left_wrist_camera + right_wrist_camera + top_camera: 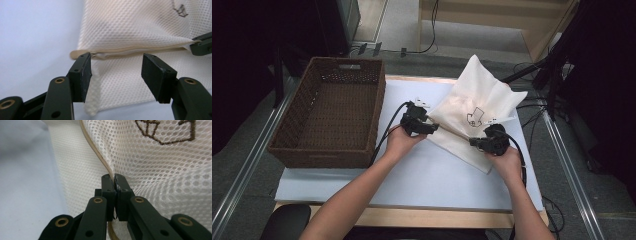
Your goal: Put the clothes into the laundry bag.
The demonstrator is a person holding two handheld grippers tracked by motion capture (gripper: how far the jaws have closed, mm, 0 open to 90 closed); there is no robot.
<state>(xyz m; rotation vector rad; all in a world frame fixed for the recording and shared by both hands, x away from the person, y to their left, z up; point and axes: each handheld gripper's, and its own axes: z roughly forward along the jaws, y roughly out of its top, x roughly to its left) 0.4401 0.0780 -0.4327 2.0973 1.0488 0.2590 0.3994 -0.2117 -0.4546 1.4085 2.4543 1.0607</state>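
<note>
high view: a cream mesh bag (472, 112) lies on the pale blue desk (422, 175), toward its 1 o'clock corner, with one corner of the bag lifted and pointing to 12 o'clock and a small dark printed mark (475, 117) near its middle. the left tongs (433, 128) sit at the bag's 9 o'clock edge, held by the left hand (401, 141), and the right tongs (473, 142) sit at the bag's 5 o'clock side, held by the right hand (506, 161); the two are near each other, with the bag's tan-trimmed edge running between them. a brown woven basket (292, 132) stands on the desk at 9 o'clock, well apart from the bag. in the left gripper view the left tongs (116, 67) stand wide open, holding nothing; one pad (83, 75) is just at the end of the tan zipper band (130, 49), and the mesh bag (130, 25) spreads behind and between the jaws, while the other tongs' tip (201, 46) pinches the same band at 3 o'clock. in the right gripper view the right tongs (114, 178) are pressed fully together, clamped on the tan edge (96, 150) of the mesh bag (162, 170), whose brown printed mark (163, 131) shows at 1 o'clock.
</note>
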